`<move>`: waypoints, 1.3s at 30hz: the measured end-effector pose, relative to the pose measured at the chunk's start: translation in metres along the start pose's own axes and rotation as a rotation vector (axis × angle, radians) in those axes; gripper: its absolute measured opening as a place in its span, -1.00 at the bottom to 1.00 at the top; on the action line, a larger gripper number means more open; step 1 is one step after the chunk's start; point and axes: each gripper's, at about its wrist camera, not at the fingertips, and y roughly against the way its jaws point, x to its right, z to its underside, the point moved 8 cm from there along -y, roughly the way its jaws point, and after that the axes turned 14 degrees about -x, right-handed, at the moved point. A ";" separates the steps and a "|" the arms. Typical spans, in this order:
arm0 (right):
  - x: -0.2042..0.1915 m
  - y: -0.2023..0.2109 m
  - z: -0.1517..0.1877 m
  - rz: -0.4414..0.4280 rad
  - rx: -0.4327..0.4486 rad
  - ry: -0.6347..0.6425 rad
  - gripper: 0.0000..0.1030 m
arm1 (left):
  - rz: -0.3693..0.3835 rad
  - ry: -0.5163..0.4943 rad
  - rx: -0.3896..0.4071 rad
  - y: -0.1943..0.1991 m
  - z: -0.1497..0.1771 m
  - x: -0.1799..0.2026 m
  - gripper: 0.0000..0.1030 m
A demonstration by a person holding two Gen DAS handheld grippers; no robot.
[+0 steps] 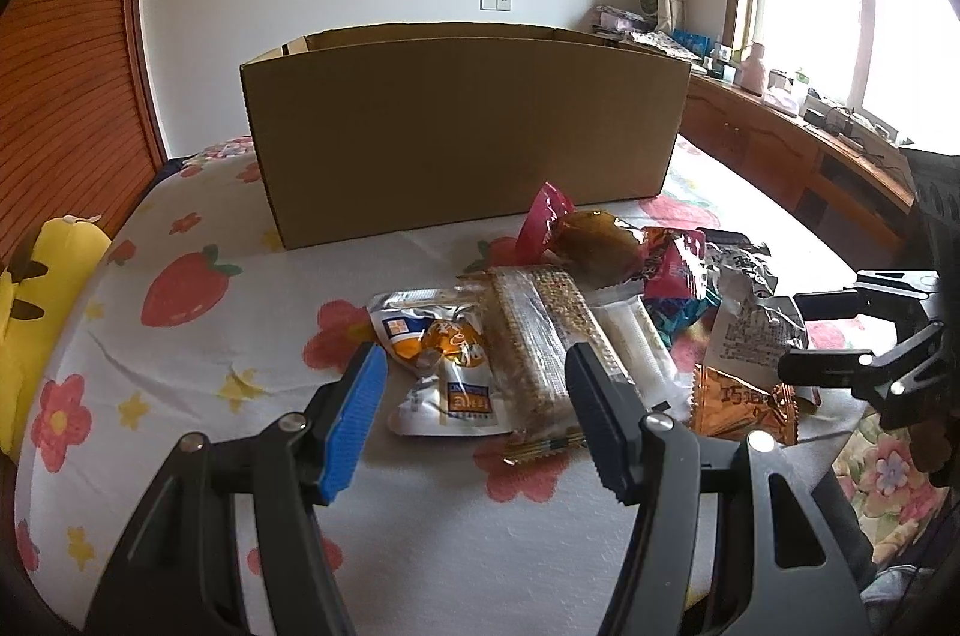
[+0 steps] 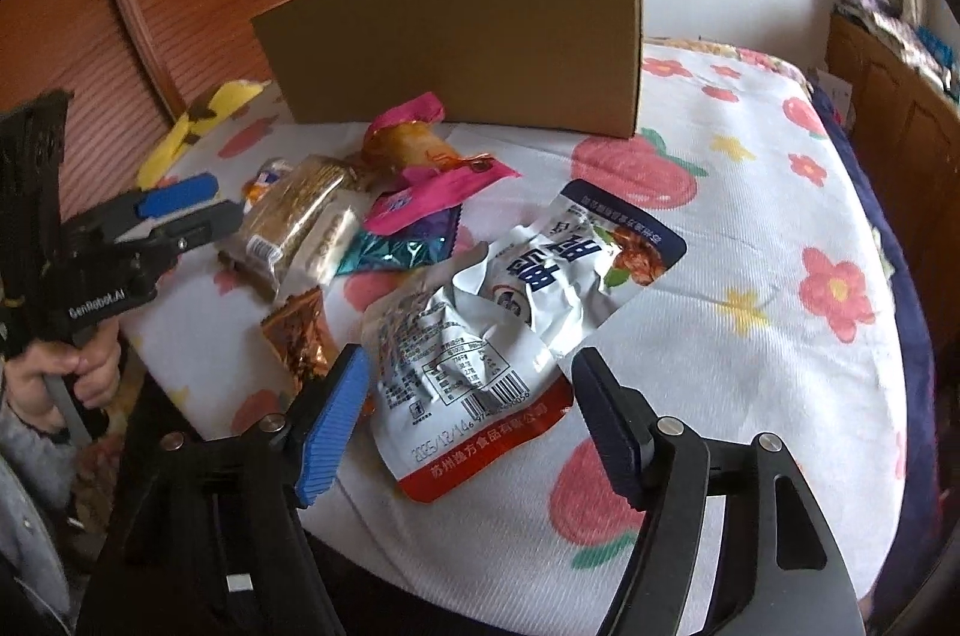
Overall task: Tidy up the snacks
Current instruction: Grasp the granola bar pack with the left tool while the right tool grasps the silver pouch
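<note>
My left gripper (image 1: 474, 396) is spread wide and holds nothing, its tips flanking the sesame bar (image 1: 540, 336) and the orange-and-white packet (image 1: 441, 366) on the bed (image 1: 180, 336). My right gripper (image 2: 468, 417) is equally wide and empty, over the crumpled white pouch (image 2: 498, 336). The snack pile lies just before the cardboard box (image 1: 462, 126). The box's inside is hidden, possibly empty.

One cardboard box (image 1: 462, 126). Seven snack packets heaped on one flowered bedspread (image 1: 180, 336), among them one large white pouch (image 2: 510, 330) and one sesame bar (image 1: 540, 336). One yellow plush toy (image 1: 36, 312). Two grippers.
</note>
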 end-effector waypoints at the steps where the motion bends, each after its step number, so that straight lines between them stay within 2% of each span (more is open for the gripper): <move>1: -0.002 -0.001 0.000 0.012 -0.004 0.012 0.42 | 0.001 0.001 0.000 0.000 0.000 0.000 0.21; 9: -0.011 -0.016 -0.009 0.106 -0.050 0.095 0.50 | 0.012 0.009 -0.004 -0.001 0.001 0.001 0.21; 21: -0.013 -0.023 -0.012 0.124 -0.030 0.100 0.55 | 0.042 -0.023 -0.021 -0.007 -0.009 0.017 0.21; 26: -0.012 -0.020 -0.010 0.124 -0.023 0.094 0.44 | 0.062 -0.033 -0.058 -0.016 -0.013 0.025 0.21; 30: -0.009 -0.018 -0.008 0.122 -0.016 0.089 0.31 | 0.052 -0.058 -0.095 -0.024 -0.014 0.032 0.04; 39: -0.009 -0.017 -0.005 0.119 0.015 0.082 0.31 | -0.017 -0.110 -0.139 -0.033 -0.018 0.039 -0.08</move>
